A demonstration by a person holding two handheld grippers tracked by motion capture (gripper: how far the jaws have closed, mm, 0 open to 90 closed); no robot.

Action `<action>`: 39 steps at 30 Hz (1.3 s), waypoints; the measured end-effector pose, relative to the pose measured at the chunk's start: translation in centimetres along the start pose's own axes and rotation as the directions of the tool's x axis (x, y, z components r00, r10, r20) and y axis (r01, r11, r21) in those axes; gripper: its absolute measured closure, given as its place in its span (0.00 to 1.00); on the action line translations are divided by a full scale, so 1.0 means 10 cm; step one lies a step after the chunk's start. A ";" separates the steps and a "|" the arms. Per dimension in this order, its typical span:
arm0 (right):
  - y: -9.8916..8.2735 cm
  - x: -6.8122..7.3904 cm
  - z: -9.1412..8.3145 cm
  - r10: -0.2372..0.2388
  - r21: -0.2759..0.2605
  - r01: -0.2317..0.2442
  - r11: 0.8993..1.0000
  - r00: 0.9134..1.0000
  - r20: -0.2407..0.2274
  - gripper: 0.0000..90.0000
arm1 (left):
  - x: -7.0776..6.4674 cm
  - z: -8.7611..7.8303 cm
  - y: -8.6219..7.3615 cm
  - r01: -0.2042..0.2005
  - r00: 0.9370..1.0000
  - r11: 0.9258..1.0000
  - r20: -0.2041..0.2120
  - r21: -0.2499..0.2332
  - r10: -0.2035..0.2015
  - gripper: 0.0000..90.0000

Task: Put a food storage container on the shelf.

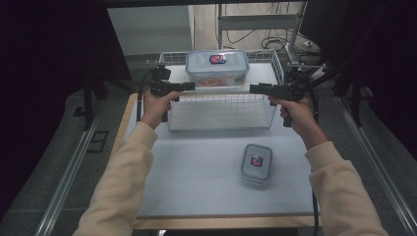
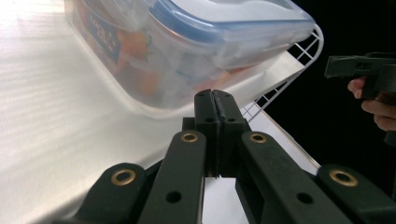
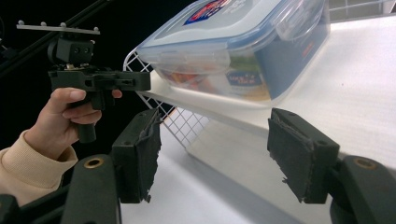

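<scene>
While both hands hover level at the white wire basket [image 1: 221, 110], the large clear plastic box with a blue-rimmed snap lid [image 1: 217, 68] sits on the white shelf sheet [image 1: 260, 73] across the top of that basket, at the far end of the desk [image 1: 196, 167]. The left claw [image 1: 191, 87] is pressed fully together with nothing between its pads, its tip just beside the box's near left corner; I cannot tell whether it touches. The right claw [image 1: 253, 89] stands wide and empty, aimed at the box's right end from just off the shelf edge, apart from it. In the right gripper view the box [image 3: 238, 46] shows orange contents and a red-and-blue lid label. A small clear lidded container [image 1: 256, 163] lies on the desk, well apart, nearer the person.
</scene>
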State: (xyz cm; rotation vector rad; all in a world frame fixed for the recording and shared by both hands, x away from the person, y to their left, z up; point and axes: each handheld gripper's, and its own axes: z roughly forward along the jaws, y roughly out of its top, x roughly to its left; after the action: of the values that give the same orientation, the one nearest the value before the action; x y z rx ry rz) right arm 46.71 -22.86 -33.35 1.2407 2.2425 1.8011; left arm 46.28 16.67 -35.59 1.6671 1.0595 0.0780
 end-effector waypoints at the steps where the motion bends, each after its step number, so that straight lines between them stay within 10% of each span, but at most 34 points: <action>1: -0.02 0.00 -0.02 0.001 -0.002 -0.001 1.000 1.000 0.000 0.38 | -0.01 -0.02 -0.03 -0.005 1.000 1.000 0.000 -0.002 0.005 1.00; 20: -0.79 0.04 -0.40 -0.027 0.001 0.027 1.000 1.000 0.004 0.34 | -0.27 -0.44 -1.06 -0.043 0.999 0.999 0.029 -0.022 0.043 0.94; 29: -1.25 0.03 -0.57 -0.031 0.036 0.030 0.999 0.999 0.028 0.32 | -0.35 -0.43 -1.48 -0.031 0.999 0.999 -0.014 0.015 0.031 0.49; 39: -1.56 0.03 -0.72 -0.039 0.070 0.035 0.997 0.998 0.055 0.31 | -0.38 -0.37 -1.71 -0.051 0.998 0.996 -0.026 0.073 0.053 0.34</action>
State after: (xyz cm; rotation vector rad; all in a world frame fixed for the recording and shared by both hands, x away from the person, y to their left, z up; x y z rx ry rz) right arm 34.39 -28.96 -43.69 1.2351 2.2999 1.6679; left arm 31.90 16.78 -46.23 1.7641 1.0504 0.0979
